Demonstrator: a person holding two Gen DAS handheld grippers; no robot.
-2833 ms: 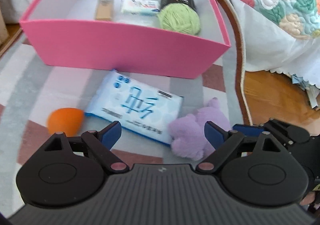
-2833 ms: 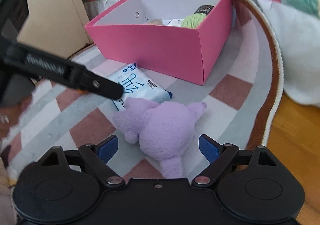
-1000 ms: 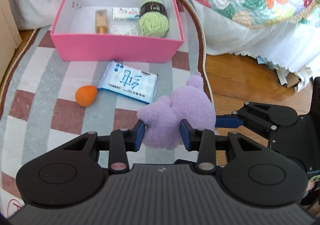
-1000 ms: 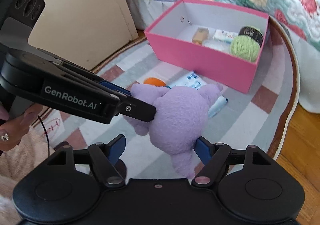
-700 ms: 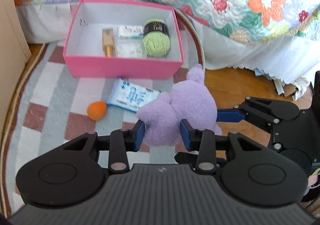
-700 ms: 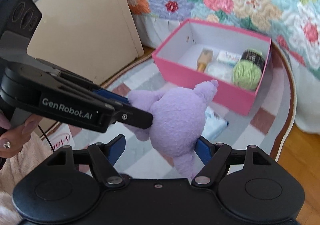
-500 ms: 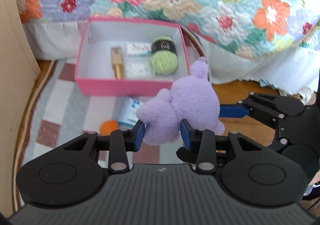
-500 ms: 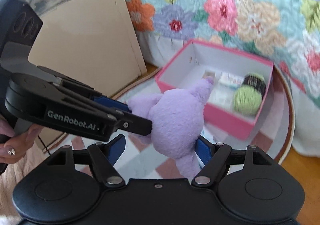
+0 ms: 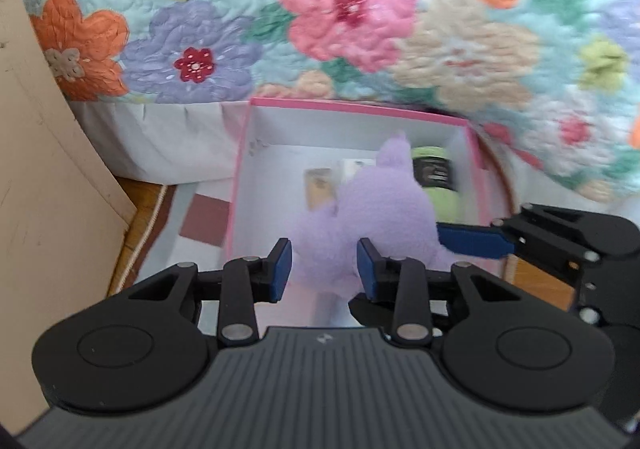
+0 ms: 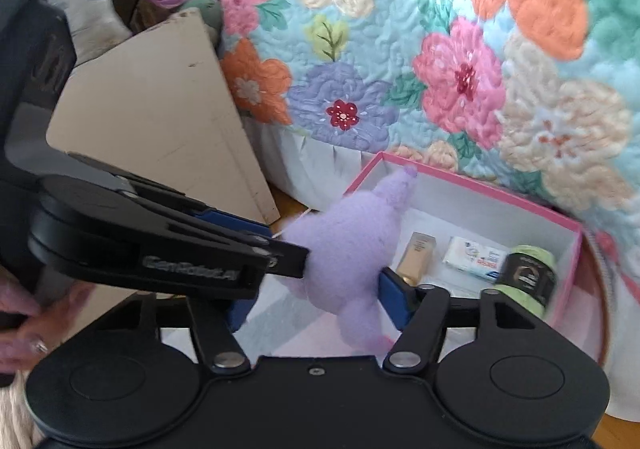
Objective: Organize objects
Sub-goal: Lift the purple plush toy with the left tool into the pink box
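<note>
A purple plush toy [image 9: 372, 209] hangs in the air above the pink box [image 9: 360, 105]. My left gripper [image 9: 322, 263] is shut on its lower part. My right gripper [image 10: 316, 305] is shut on the same toy [image 10: 352, 237] from the other side; its blue finger [image 9: 472, 239] shows at the right of the left wrist view. The pink box [image 10: 480, 185] holds a green yarn ball [image 10: 528, 281], a white packet [image 10: 474, 259] and a tan block [image 10: 418, 253]. The toy hides part of the box floor.
A floral quilt [image 9: 360, 9] hangs over the bed just behind the box. A beige board [image 10: 160, 121] leans at the left. A checked rug [image 9: 204, 217] lies under the box, with wooden floor [image 9: 536, 281] at the right.
Both grippers have carried the plush toy up and forward, from over the rug to over the open pink box. The tissue pack and orange object have dropped out of view.
</note>
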